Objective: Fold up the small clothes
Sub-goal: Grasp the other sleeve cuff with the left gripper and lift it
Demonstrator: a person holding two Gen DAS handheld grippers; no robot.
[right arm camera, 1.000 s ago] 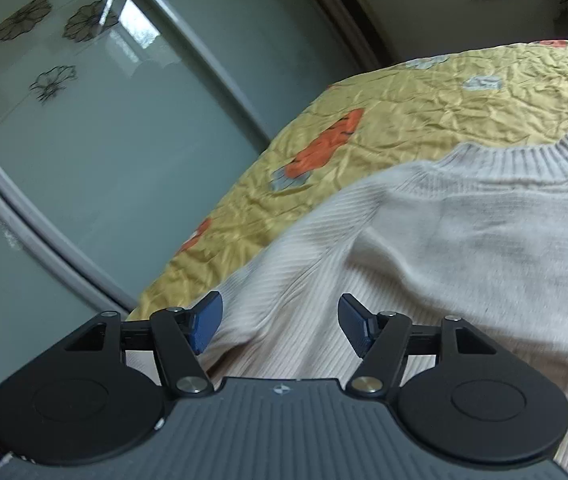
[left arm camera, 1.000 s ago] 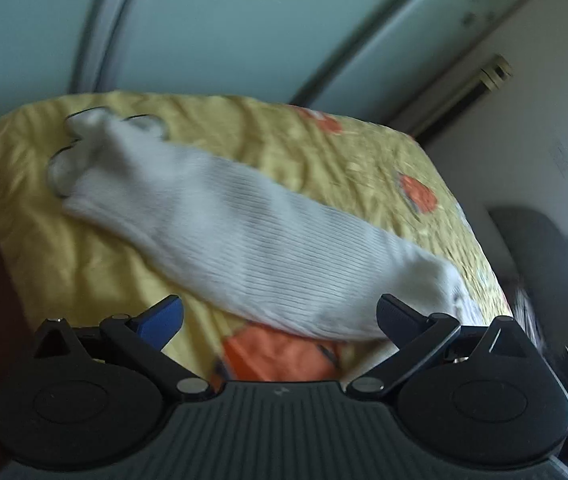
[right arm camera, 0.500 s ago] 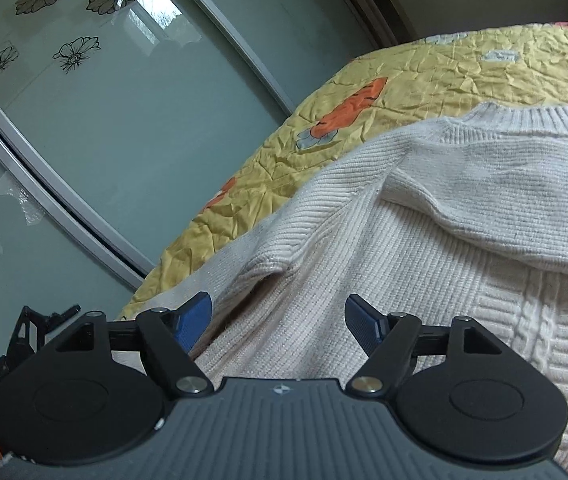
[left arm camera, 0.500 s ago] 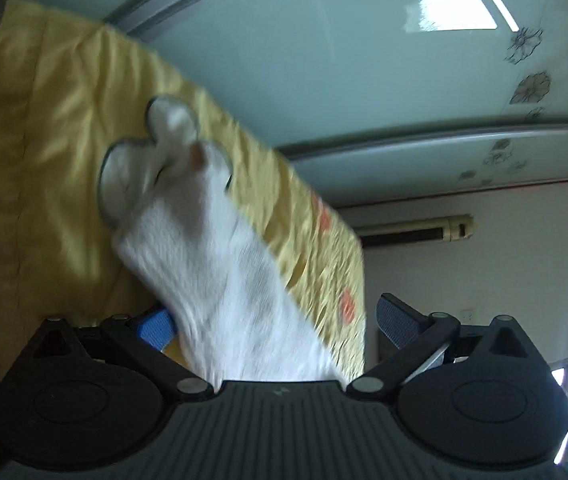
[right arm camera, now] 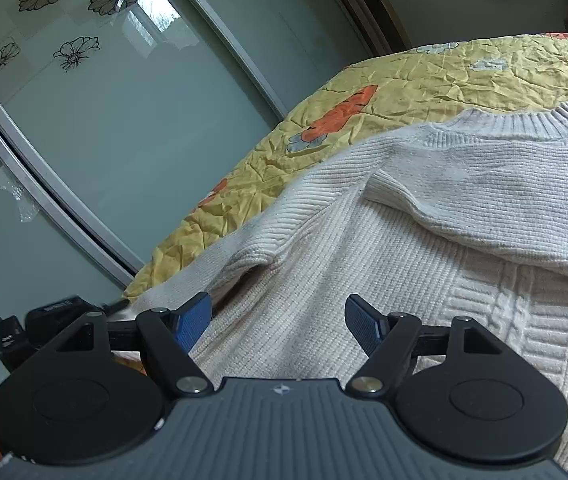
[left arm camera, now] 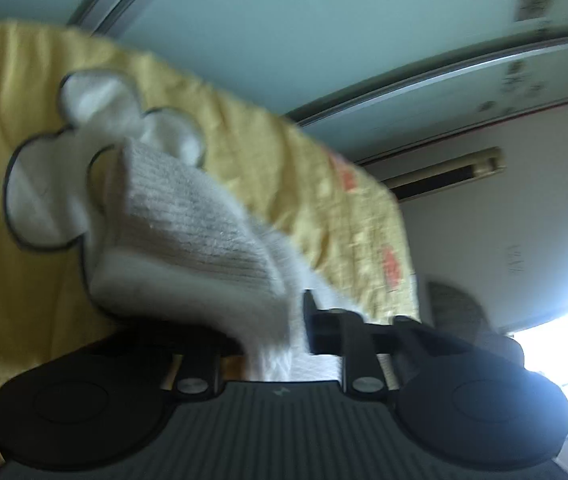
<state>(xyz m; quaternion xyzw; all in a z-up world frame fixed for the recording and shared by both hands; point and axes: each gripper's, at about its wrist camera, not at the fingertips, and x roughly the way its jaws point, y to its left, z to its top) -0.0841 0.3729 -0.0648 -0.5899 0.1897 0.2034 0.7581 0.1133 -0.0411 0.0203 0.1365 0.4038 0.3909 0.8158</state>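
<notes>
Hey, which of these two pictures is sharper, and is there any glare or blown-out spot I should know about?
Right wrist view is sharp: knit ribs on the cream sweater and creases in the yellow bedspread read clearly. Left wrist view is motion-blurred, smearing the white sleeve, and a window at the right edge is blown out. Both bend straight lines, fisheye style.

The cream ribbed knit sweater (right arm camera: 424,264) lies spread on the yellow bedspread (right arm camera: 424,76), its ribbed collar toward the bed's far side and one sleeve (right arm camera: 496,200) folded across its cable-patterned body. Its other sleeve (left arm camera: 200,240) runs along the bed edge by the glass doors, the cuff end doubled back, the near part blurred and lifted off the bedspread.
</notes>
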